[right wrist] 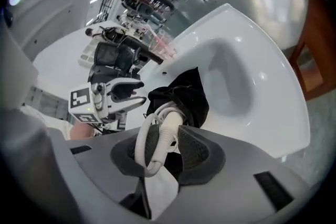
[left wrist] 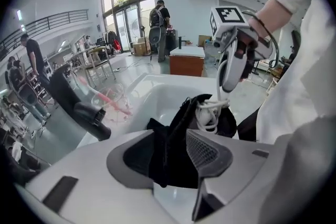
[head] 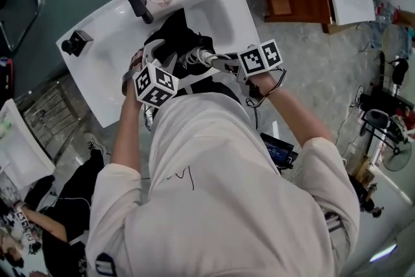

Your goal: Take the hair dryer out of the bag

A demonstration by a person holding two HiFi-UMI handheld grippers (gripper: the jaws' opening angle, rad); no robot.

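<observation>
Over a white ceramic washbasin [head: 224,0], a black cloth bag [left wrist: 181,115] is draped between the left gripper's [left wrist: 173,157] spread jaws (unpinched); a white hair dryer [right wrist: 171,122] is pinched in the right gripper's [right wrist: 165,148] jaws.

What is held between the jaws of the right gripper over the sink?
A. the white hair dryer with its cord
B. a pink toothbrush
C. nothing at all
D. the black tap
A: in the right gripper view, the jaws of the right gripper press on the white hair dryer and its looped cord, which stick out of the black bag.
</observation>
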